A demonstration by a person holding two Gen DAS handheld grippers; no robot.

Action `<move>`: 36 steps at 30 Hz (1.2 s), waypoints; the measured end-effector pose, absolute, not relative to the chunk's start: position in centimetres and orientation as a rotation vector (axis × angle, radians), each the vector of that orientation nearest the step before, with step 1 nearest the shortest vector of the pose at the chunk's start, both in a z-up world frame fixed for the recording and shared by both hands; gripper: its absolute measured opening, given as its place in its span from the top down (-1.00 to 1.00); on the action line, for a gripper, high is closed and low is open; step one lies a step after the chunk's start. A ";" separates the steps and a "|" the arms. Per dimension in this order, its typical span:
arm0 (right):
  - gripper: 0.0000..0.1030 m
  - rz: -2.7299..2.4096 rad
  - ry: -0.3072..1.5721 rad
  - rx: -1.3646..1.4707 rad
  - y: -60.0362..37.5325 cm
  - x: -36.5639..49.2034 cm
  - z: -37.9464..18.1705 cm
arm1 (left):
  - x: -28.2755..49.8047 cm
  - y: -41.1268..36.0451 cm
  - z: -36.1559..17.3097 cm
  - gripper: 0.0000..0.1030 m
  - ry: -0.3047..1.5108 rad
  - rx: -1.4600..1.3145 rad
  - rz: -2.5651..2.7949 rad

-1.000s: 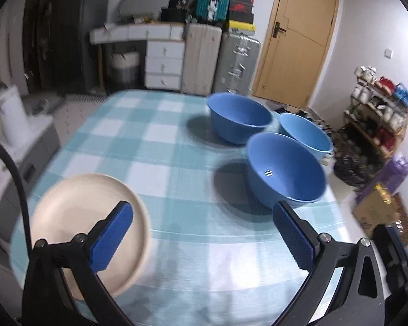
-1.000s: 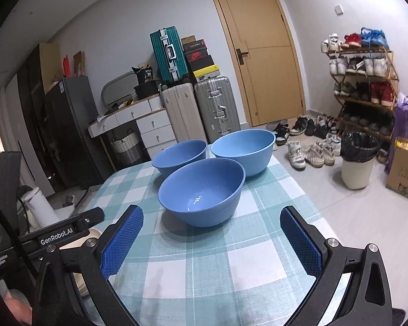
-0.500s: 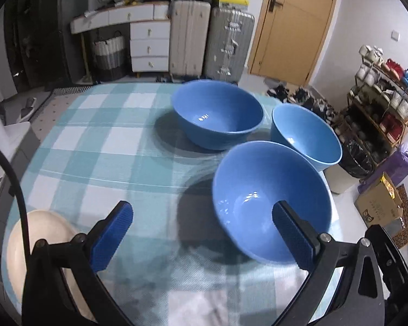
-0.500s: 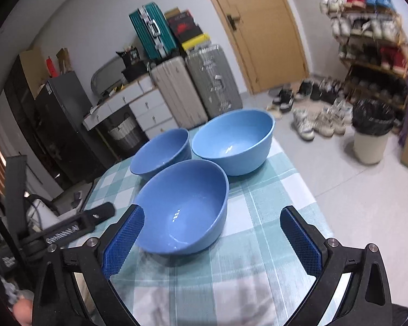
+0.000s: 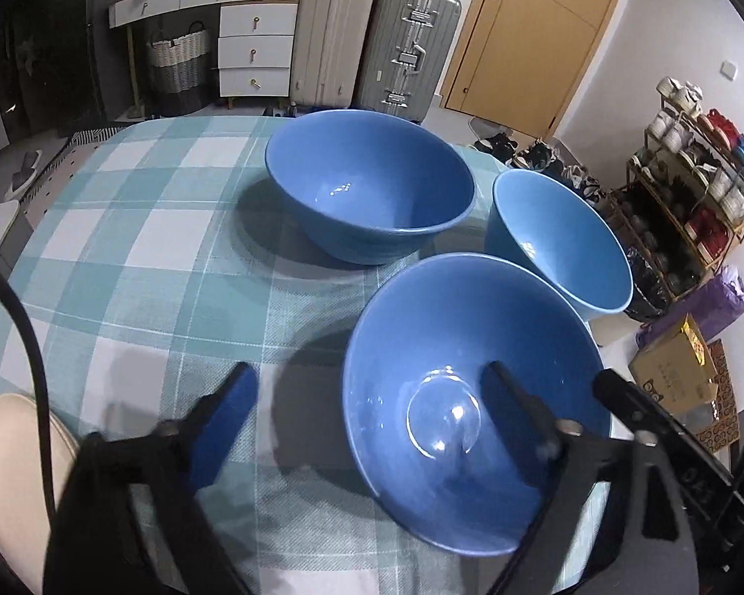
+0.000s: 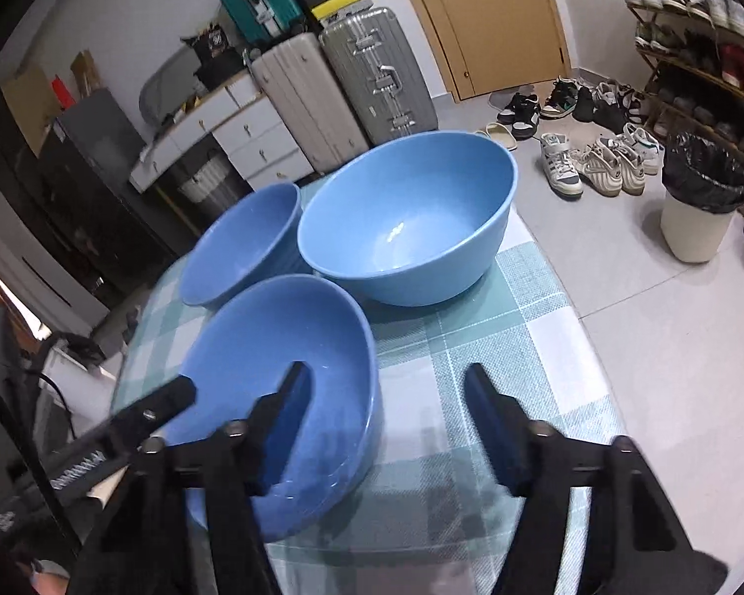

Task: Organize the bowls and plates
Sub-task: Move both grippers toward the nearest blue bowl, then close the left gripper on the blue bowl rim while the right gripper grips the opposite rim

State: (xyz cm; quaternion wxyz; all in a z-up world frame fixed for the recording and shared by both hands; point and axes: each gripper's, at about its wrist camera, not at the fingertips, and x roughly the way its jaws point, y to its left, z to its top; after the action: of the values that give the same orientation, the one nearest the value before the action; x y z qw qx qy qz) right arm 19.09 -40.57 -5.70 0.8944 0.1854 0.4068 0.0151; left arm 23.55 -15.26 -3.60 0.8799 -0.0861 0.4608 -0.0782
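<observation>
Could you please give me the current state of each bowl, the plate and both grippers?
Nearest bowl: upright, empty, both grippers straddling its rim.
Far-left bowl: upright, empty, untouched.
Far-right bowl: upright, empty, untouched.
Cream plate: lying at the table edge.
Left gripper: open, gripping nothing.
Right gripper: open, gripping nothing.

Both grippers: matte black angular linkage frames, silver pivot screws, blue rectangular finger pads. Left gripper [image 5: 367, 396] has a black cable [image 5: 30, 362] looping along its left side. Right gripper [image 6: 387, 396] looks identical; white lettering on a black bar, illegible.
</observation>
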 end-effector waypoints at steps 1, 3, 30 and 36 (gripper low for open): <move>-0.10 0.037 0.853 0.386 -40.5 19.4 -5.9 | 23.7 -15.2 -3.9 -0.36 0.973 -0.186 -0.160; -0.05 0.037 0.868 0.391 -40.5 19.9 -6.4 | 24.3 -15.3 -4.7 -0.09 1.019 -0.203 -0.173; 0.87 0.056 0.953 0.435 -40.1 21.2 -8.9 | 24.6 -15.8 -7.2 0.82 1.112 -0.259 -0.231; 0.87 0.060 0.959 0.397 -39.1 20.4 -8.3 | 23.8 -15.4 -7.4 0.82 1.110 -0.226 -0.216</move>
State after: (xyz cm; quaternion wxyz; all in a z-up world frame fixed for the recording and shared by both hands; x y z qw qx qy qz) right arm 20.42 -39.05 -8.28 0.8679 0.1896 0.4582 0.0288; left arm 23.80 -15.43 -7.36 0.8384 -0.1066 0.5247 -0.1020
